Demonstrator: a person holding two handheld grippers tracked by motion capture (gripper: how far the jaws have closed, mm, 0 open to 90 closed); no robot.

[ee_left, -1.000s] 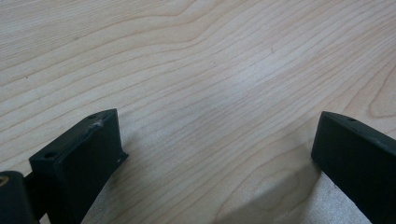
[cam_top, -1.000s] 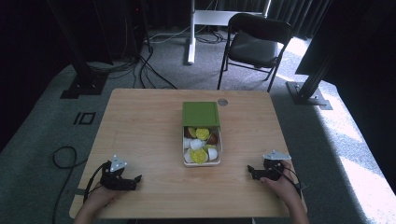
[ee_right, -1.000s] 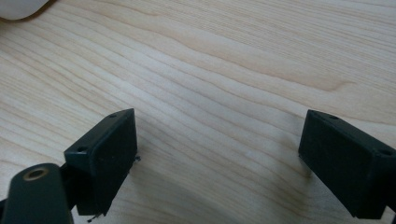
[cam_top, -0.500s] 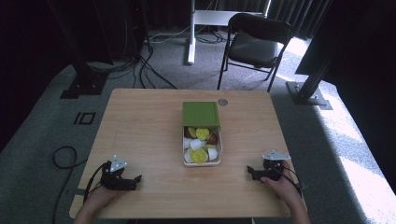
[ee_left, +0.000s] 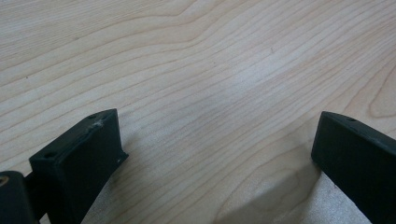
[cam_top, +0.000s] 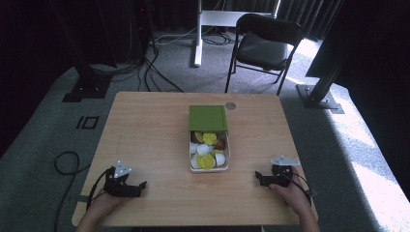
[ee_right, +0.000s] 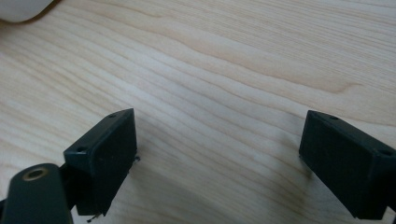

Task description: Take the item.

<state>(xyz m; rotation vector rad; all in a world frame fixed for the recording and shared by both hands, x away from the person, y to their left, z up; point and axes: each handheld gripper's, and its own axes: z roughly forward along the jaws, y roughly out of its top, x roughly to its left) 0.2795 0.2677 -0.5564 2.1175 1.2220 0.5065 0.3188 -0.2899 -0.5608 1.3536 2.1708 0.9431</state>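
Note:
A white box (cam_top: 191, 155) stands in the middle of the wooden table (cam_top: 145, 130), filled with several yellow, white and brown round pieces (cam_top: 207, 160). Its green lid (cam_top: 207, 118) lies just behind it. My left gripper (cam_top: 137, 188) rests on the table near the front left corner, open, with bare wood between its jaws (ee_left: 217, 135). My right gripper (cam_top: 259, 177) rests near the front right corner, also open over bare wood (ee_right: 219, 135). A white edge (ee_right: 21, 9) shows at the top left of the right gripper view.
A small round grommet (cam_top: 230, 105) sits in the table near its far edge. Behind the table stand a black folding chair (cam_top: 263, 46) and a white desk leg (cam_top: 198, 34). Cables (cam_top: 150, 58) lie on the grey carpet.

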